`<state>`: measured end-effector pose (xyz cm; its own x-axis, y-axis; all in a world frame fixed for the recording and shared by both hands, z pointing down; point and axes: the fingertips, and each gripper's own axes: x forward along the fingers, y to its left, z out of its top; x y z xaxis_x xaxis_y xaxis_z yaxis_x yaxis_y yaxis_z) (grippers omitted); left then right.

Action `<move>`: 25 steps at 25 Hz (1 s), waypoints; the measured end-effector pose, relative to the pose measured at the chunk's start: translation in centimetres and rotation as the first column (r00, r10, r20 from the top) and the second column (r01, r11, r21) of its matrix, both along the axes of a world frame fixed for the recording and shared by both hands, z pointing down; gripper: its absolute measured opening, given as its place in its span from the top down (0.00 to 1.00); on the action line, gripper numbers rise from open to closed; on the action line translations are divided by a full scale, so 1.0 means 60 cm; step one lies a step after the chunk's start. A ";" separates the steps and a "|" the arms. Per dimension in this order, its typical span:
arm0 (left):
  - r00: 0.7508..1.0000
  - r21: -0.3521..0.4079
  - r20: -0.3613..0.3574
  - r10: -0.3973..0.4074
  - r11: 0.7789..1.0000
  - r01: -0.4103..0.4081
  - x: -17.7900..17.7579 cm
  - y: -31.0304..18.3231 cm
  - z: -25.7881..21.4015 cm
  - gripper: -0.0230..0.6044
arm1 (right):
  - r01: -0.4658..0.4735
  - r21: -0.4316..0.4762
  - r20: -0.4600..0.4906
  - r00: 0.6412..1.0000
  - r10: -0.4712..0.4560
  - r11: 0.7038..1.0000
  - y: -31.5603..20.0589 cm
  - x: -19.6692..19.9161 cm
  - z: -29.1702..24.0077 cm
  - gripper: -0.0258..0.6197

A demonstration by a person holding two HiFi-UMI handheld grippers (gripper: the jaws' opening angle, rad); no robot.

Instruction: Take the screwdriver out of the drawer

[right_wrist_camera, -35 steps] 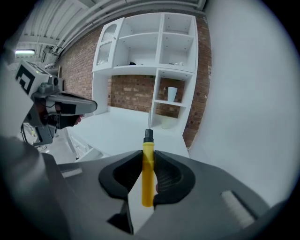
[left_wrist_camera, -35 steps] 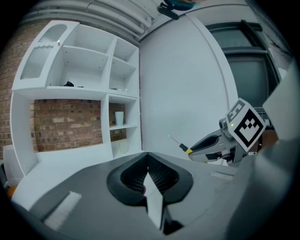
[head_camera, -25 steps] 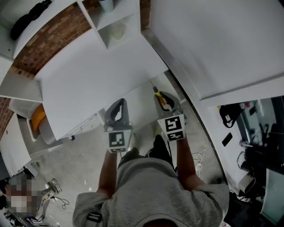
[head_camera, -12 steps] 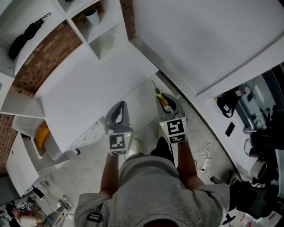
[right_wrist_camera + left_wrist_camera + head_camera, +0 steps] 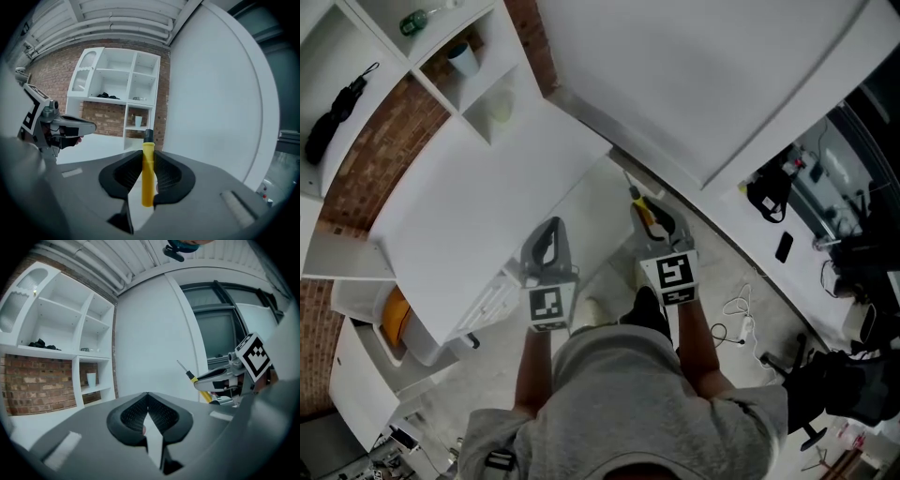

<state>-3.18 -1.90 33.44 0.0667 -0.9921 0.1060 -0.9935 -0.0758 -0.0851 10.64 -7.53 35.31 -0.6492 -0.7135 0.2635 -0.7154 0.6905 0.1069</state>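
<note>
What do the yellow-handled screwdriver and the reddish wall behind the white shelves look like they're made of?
Yellow-handled screwdriver: the handle looks like smooth moulded plastic, evenly coloured with a soft sheen; its thin shaft is probably metal, though too small to be sure. Reddish wall: exposed brick, matte and rough, with pale mortar lines.

Screwdriver in right tool, left tool just left of it, shelves beyond desk ahead
</note>
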 end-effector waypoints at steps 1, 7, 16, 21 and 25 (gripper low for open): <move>1.000 0.002 0.001 0.009 1.000 -0.009 0.005 0.000 -0.002 0.94 | -0.010 0.001 0.004 1.000 0.010 1.000 0.003 0.007 -0.002 0.84; 0.998 0.010 0.008 0.059 0.998 -0.059 0.035 0.002 -0.009 0.94 | -0.059 0.031 0.019 0.998 0.059 0.998 0.025 0.042 -0.010 0.84; 0.995 0.003 0.019 0.099 0.995 -0.099 0.056 0.017 -0.008 0.94 | -0.098 0.038 0.026 0.995 0.097 0.994 0.052 0.075 -0.016 0.84; 0.994 0.004 0.026 0.106 0.994 -0.107 0.062 0.018 -0.012 0.94 | -0.110 0.035 0.041 0.993 0.108 0.993 0.053 0.082 -0.018 0.84; 0.994 0.005 0.025 0.103 0.995 -0.103 0.065 0.020 -0.011 0.94 | -0.106 0.039 0.046 0.993 0.104 0.994 0.054 0.084 -0.020 0.84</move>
